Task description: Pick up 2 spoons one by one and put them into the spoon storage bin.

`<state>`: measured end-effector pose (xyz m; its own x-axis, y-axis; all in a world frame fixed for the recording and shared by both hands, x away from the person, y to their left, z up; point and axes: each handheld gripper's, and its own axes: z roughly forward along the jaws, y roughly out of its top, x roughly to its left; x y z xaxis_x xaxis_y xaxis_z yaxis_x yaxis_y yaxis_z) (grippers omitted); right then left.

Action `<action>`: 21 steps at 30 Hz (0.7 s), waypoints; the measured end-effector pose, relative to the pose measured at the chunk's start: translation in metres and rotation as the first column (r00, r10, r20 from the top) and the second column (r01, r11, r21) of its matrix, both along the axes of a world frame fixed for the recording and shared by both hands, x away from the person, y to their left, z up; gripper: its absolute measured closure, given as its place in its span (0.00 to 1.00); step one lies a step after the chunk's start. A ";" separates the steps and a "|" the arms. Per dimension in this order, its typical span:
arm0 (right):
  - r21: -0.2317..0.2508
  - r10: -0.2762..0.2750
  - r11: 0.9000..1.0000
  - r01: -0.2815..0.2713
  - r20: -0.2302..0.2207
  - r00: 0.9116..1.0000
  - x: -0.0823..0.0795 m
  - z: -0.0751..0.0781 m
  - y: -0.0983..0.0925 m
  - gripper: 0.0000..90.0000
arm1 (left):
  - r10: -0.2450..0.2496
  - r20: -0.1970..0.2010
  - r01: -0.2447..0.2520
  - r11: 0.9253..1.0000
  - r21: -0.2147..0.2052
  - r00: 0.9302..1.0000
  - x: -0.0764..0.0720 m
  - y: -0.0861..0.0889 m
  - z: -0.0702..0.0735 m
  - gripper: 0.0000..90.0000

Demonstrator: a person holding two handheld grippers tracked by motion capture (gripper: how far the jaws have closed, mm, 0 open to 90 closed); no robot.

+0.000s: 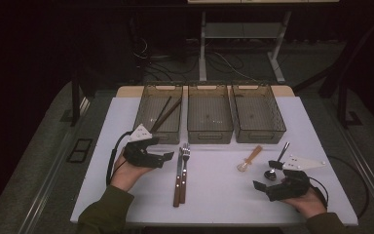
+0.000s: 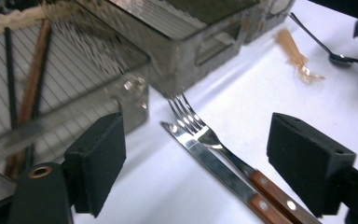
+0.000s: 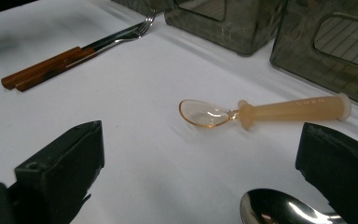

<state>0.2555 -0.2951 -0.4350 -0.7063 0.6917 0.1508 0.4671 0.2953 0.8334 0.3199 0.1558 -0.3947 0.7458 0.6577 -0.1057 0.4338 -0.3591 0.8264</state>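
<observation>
High view first: I see my left tool (image 1: 168,157) low over the white surface (image 1: 214,195), just left of the fork (image 1: 185,165) and knife (image 1: 177,178), which lie side by side with their wooden handles toward me. Its jaws stand wide with nothing between them. From the left gripper view, the fork tines and knife blade sit on the surface between and beyond the two black pads (image 2: 98,163), not touched by either. The left bin (image 1: 161,113) at the far side holds chopsticks (image 1: 164,114); the middle bin (image 1: 209,113) and right bin (image 1: 257,113) stand beside it in a row.

My right tool (image 1: 265,176) rests at the near right of the surface, jaws wide too, gripping nothing. In the right gripper view, an amber plastic spoon (image 3: 265,112) lies just beyond its jaws, bowl to the left, and the bowl of a metal spoon (image 3: 279,207) shows at the bottom edge between the pads. Both spoons lie on the surface, near each other but apart.
</observation>
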 end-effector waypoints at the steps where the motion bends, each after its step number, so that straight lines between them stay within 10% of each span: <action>1: -0.002 0.000 1.000 0.000 -0.004 1.000 0.000 0.001 0.000 0.01 | -0.007 0.000 0.007 1.000 0.003 1.000 -0.003 0.000 -0.002 0.20; 21: -0.022 -0.043 0.999 0.042 -0.061 0.997 0.019 0.014 -0.018 0.60 | -0.028 -0.007 0.028 1.000 0.004 1.000 -0.043 0.009 -0.030 0.00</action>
<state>0.2746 -0.3131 -0.4213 -0.6660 0.7243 0.1781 0.5299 0.2913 0.7965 0.2765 0.1646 -0.4245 0.7634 0.6368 -0.1083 0.4292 -0.3747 0.8218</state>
